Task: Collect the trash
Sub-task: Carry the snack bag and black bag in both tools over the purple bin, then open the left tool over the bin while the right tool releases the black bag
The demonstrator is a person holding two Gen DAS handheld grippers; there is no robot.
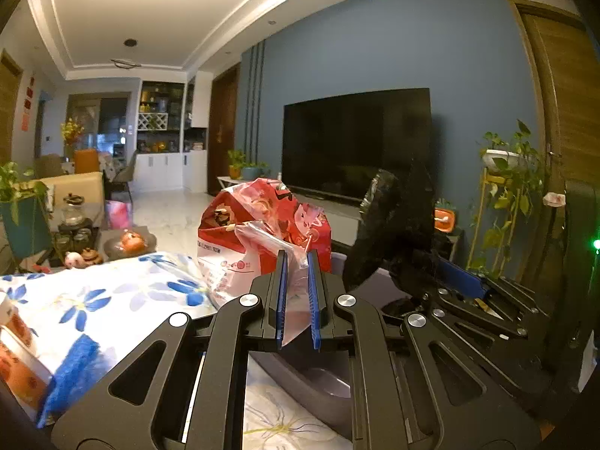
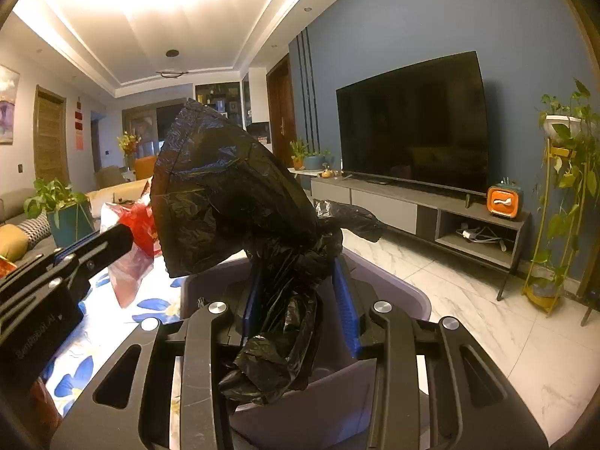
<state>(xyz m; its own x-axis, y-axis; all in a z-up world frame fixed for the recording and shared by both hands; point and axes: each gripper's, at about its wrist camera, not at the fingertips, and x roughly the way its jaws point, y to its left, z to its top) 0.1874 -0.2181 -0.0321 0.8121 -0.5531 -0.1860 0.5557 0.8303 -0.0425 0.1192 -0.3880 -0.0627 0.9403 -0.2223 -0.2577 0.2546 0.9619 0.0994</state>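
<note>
Left fingers pinching thin red-printed plastic bag; right fingers clamping crinkled black trash bag.

Left gripper: blue-padded fingers drawn close together, parallel, with only a narrow gap. A fold of thin plastic is pinched between the pads and trails back toward the gripper body. Black linkage arms splay out behind the fingers.

Right gripper: fingers set wider apart than the left pair, blue pads facing inward. A bunched neck of black film fills the gap and is clamped between them; the film balloons forward past the fingertips.

Relative pose: the two tools sit side by side, close together. From the right wrist view the left gripper shows at the left edge, angled inward.
</note>
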